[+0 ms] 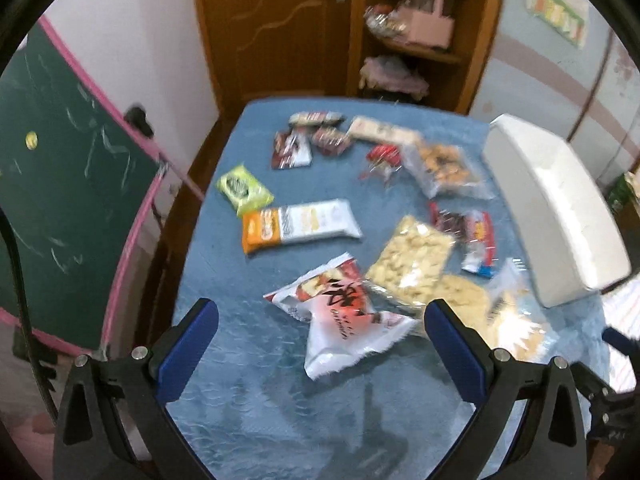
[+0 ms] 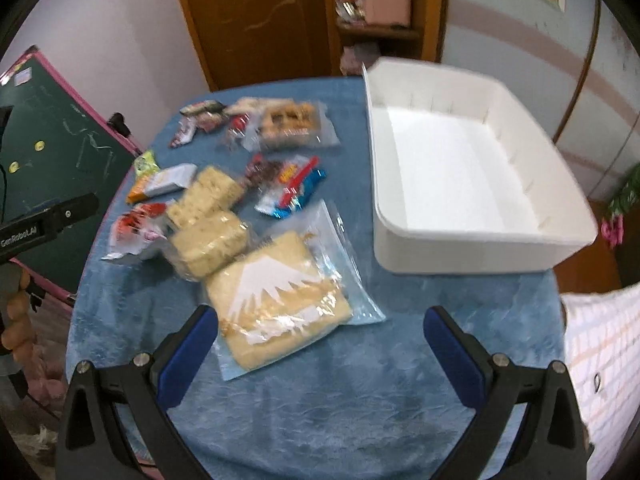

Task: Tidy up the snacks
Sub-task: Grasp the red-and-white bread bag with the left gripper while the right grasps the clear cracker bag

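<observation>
Several snack packs lie scattered on a blue table (image 1: 248, 400). My left gripper (image 1: 320, 320) is open above a red and white pouch (image 1: 340, 320). An orange and white bar pack (image 1: 300, 226) and a green pack (image 1: 242, 188) lie beyond it. My right gripper (image 2: 320, 328) is open above a clear bag of cakes with a white mountain print (image 2: 280, 304). An empty white bin (image 2: 460, 172) stands to its right; it also shows in the left wrist view (image 1: 556, 208).
Clear bags of biscuits (image 2: 208, 216) and small wrapped sweets (image 2: 288, 188) lie mid-table. A green chalkboard (image 1: 60, 168) stands left of the table. A wooden door and shelf (image 1: 400, 32) are behind it. A checked cloth (image 2: 600, 360) is at the right.
</observation>
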A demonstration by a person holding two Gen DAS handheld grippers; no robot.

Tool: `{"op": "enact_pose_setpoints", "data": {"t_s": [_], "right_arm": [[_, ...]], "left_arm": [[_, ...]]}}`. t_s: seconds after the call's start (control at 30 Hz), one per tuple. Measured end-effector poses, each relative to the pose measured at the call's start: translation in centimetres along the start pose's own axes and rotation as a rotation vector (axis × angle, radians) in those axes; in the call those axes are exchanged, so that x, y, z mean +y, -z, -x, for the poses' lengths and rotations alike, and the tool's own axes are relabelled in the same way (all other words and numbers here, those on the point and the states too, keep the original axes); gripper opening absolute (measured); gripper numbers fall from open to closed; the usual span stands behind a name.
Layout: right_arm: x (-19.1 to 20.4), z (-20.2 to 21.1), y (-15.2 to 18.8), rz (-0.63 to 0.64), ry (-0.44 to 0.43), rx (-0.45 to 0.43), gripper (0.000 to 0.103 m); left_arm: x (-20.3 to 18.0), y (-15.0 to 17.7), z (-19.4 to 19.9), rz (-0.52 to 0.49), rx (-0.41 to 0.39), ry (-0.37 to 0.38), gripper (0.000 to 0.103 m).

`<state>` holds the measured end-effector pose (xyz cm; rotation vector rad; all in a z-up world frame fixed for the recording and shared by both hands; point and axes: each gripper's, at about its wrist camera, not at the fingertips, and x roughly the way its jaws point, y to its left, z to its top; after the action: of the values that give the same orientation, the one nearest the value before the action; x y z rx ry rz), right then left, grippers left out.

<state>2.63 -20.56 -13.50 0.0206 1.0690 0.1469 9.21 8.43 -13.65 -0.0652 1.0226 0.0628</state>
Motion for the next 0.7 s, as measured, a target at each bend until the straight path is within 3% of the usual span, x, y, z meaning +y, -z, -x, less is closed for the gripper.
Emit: {"op": "enact_pose_setpoints", "data": {"t_s": [0.2, 0.5, 0.7], "right_arm": [[-2.2, -3.8, 1.3, -0.107, -0.043, 0.071, 0.103], [-4.4, -7.4, 2.1, -0.227, -0.141, 0.111, 0.103], [-2.9, -7.9, 1.2, -0.178, -0.158, 0.083, 0.103]], "left_arm": [[1.3, -0.5, -5.6, 0.096, 0.135, 0.048, 0.103], [1.5, -0.4, -9.8, 0.139, 0.249, 0.054, 0.103], [1.0, -0.1, -11.9, 0.129, 0.305, 0.062, 0.103]]}}
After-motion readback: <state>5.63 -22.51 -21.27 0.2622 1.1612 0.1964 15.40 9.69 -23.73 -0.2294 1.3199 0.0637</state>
